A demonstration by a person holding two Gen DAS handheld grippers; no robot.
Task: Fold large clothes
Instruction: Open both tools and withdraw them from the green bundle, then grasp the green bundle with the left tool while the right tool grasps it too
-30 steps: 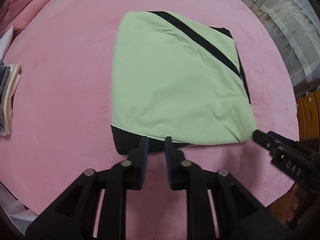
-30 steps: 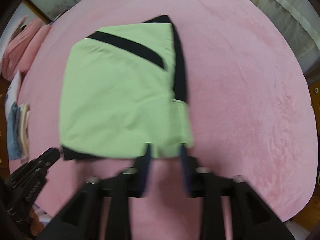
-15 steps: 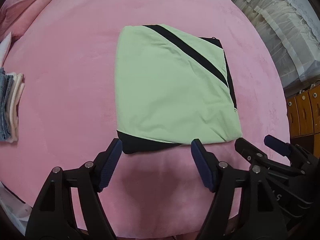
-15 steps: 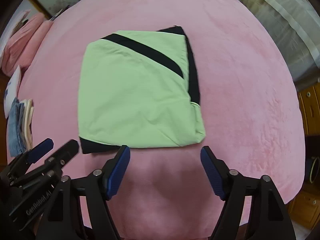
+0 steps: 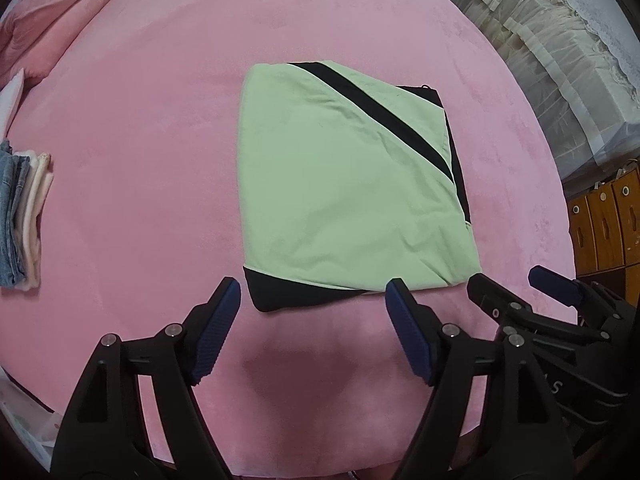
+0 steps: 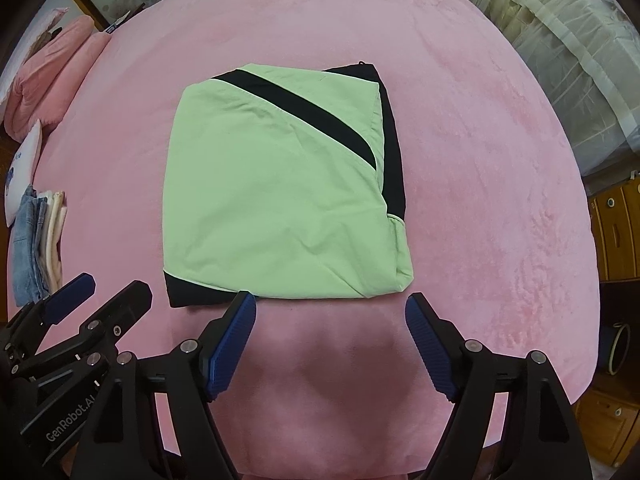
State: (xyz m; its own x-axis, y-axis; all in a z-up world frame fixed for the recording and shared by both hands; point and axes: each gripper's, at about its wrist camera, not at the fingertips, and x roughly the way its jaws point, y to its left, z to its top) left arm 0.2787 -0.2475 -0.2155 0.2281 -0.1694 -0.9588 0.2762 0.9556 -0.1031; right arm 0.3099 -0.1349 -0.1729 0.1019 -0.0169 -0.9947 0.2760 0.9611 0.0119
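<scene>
Your left gripper [image 5: 312,296] points down at the pink bed cover [image 5: 140,160], its two blue-padded fingers spread wide with nothing between them but bare pink fabric. Its jaws have just been opening, and no cloth hangs from either pad. Just beside it, on its right, your right gripper [image 6: 330,312] stands the same way: fingers wide apart, jaws just opened further, empty.

Just beyond both sets of fingertips lies the folded garment [image 6: 280,200], light green with a black diagonal stripe and black trim. Its near edge, a black band at the left corner, sits right ahead of the tips of both grippers, close to them but not touched. The garment lies as a compact, roughly square packet, flat on the cover, with only soft creases on its top face and a slightly puffed fold at the near right corner.

Judging from this, the fold on this piece looks finished or nearly so. What may remain is smoothing it, or moving it away.

Further off, well to the left of your left fingers, a small stack of folded clothes [image 5: 20,212] sits at the bed's edge, denim and pale pieces. Beyond that, pink pillows [image 5: 44,20] lie at the far left.
</scene>
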